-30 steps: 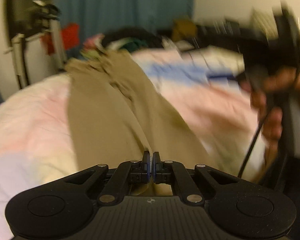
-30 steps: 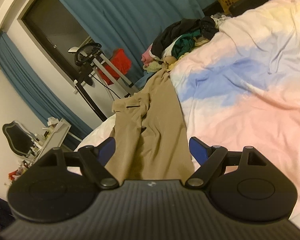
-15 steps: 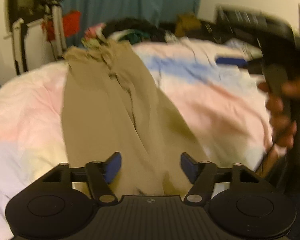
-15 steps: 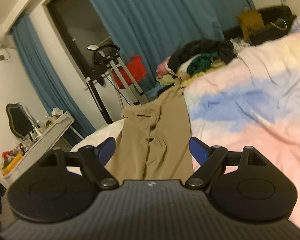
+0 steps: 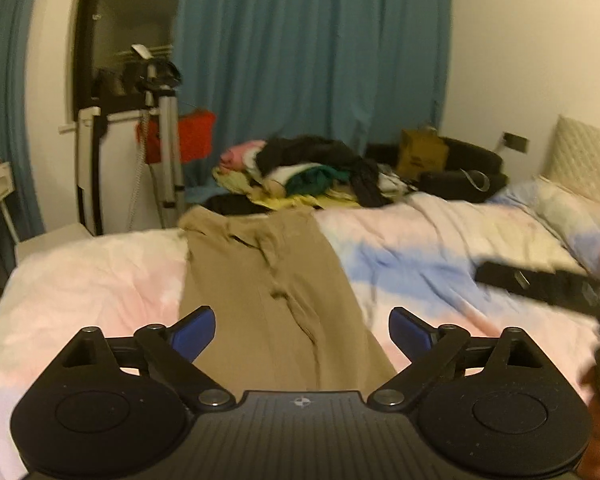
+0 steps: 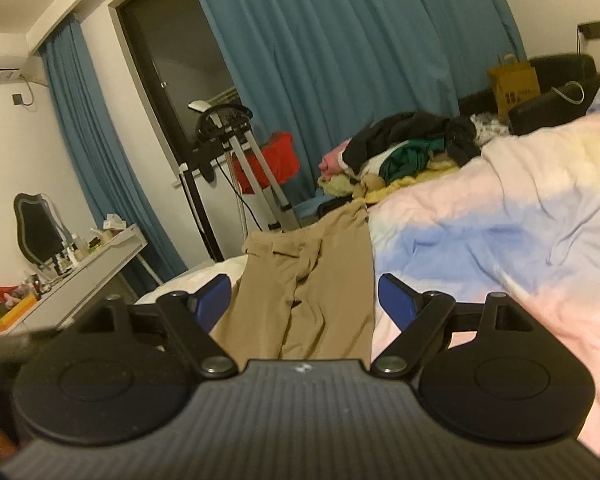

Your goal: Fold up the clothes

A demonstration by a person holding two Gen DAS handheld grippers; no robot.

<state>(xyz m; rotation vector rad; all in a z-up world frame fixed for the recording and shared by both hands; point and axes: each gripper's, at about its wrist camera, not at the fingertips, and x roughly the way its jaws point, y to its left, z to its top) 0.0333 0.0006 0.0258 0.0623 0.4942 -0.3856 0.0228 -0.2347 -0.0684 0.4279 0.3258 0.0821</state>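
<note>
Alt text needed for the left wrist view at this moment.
The left gripper, jaws wide open and empty, looks down khaki trousers laid lengthwise on a pastel bedspread. A heap of unfolded clothes lies beyond them, before teal curtains.

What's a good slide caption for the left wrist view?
Open left gripper above khaki trousers laid flat on a pastel bedspread, unfolded clothes pile beyond.

Teal curtains [image 5: 312, 60] across back wall; dark window [image 6: 180, 60] left; white vanity desk [image 6: 96, 256] with mirror [image 6: 36, 228]; pastel-covered bed [image 5: 440, 248]; dim warm light.
</note>
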